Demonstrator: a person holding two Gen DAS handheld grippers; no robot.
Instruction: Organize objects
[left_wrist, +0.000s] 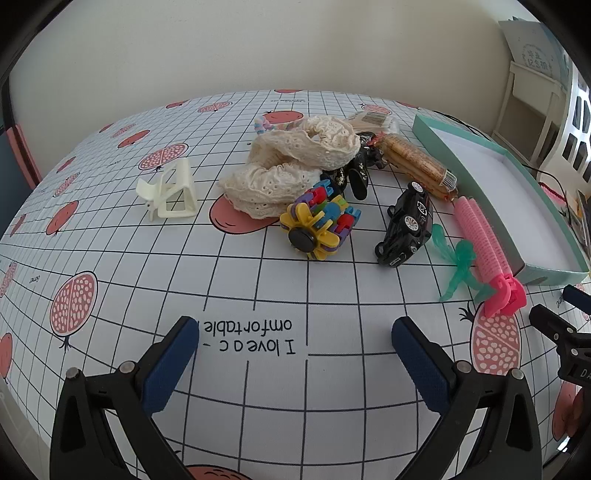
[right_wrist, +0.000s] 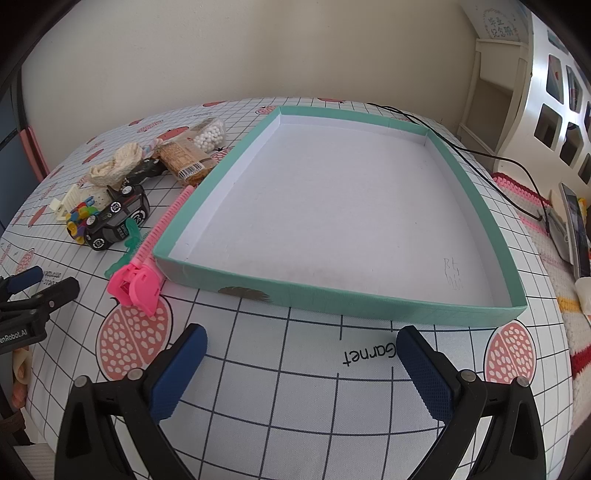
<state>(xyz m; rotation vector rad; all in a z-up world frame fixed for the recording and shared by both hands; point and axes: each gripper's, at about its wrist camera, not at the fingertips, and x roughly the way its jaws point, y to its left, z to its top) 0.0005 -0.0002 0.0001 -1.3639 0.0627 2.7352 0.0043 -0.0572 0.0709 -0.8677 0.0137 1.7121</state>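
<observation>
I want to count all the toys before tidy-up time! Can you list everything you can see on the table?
tray: 1, teal outside and white inside, nothing in it, right side of table
toy car: 1, black, left of the tray
hair roller clip: 1, pink, lying along the tray's left wall
dragonfly toy: 1, green see-through, between car and pink clip
block toy: 1, many colours, left of the car
lace cloth: 1, cream, behind the blocks
claw clip: 1, cream, far left
biscuit pack: 1, golden brown, behind the car
bead bag: 1, white beads, at the back
left gripper: 1, black with blue pads, open
right gripper: 1, same colours, open
</observation>
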